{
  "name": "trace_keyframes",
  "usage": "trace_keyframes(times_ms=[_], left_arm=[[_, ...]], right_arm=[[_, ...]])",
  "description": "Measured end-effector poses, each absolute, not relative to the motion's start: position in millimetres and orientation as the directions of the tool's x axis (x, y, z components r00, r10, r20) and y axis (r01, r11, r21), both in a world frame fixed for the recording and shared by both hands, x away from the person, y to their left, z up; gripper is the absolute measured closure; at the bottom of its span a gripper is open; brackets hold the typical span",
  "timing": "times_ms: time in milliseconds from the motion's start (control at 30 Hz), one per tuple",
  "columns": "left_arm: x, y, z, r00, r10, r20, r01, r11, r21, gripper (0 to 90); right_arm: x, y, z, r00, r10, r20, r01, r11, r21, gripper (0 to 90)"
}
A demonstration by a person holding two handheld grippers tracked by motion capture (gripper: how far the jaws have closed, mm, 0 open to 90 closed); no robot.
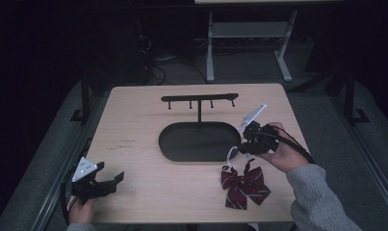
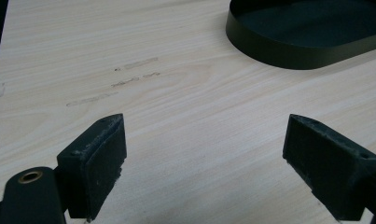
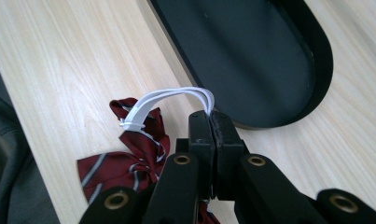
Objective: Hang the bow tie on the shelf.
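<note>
A dark red striped bow tie (image 1: pixel 243 186) (image 3: pixel 129 154) lies near the table's front right. Its white elastic strap (image 3: pixel 176 100) (image 1: pixel 232 153) rises from the bow into my right gripper (image 1: pixel 243 148) (image 3: pixel 212 119), which is shut on the strap beside the oval black tray (image 1: pixel 172 144) (image 3: pixel 316 88). A black hanger stand with hooks (image 1: pixel 200 98) rises from the tray's far side. My left gripper (image 1: pixel 113 179) (image 2: pixel 204 154) rests open at the table's front left corner, with bare wood between its pads (image 2: pixel 104 154), far from the bow tie.
The light wooden table (image 1: pixel 134 125) has faint scuff marks (image 2: pixel 129 74) left of the tray. A grey sleeve (image 1: pixel 316 197) comes in at the bottom right. Beyond the table stand white desk legs (image 1: pixel 210 48) and cables on a dark floor.
</note>
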State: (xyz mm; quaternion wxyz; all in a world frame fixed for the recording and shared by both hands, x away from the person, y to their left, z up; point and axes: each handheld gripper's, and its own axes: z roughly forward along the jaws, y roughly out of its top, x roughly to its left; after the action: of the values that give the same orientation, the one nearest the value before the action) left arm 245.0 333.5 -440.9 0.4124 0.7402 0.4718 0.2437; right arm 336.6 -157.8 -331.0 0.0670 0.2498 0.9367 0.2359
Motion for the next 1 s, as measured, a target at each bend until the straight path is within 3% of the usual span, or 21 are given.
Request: trace_keyframes(times_ms=[1000], left_arm=[[246.5, 335.3, -440.9, 0.439, 0.898, -0.026, 0.487, -0.213, 0.847, 13.0]], right_arm=[[355.9, -135.2, -280.6, -0.888, 0.458, -0.03, 0.379, 0.769, 0.514, 88.0]])
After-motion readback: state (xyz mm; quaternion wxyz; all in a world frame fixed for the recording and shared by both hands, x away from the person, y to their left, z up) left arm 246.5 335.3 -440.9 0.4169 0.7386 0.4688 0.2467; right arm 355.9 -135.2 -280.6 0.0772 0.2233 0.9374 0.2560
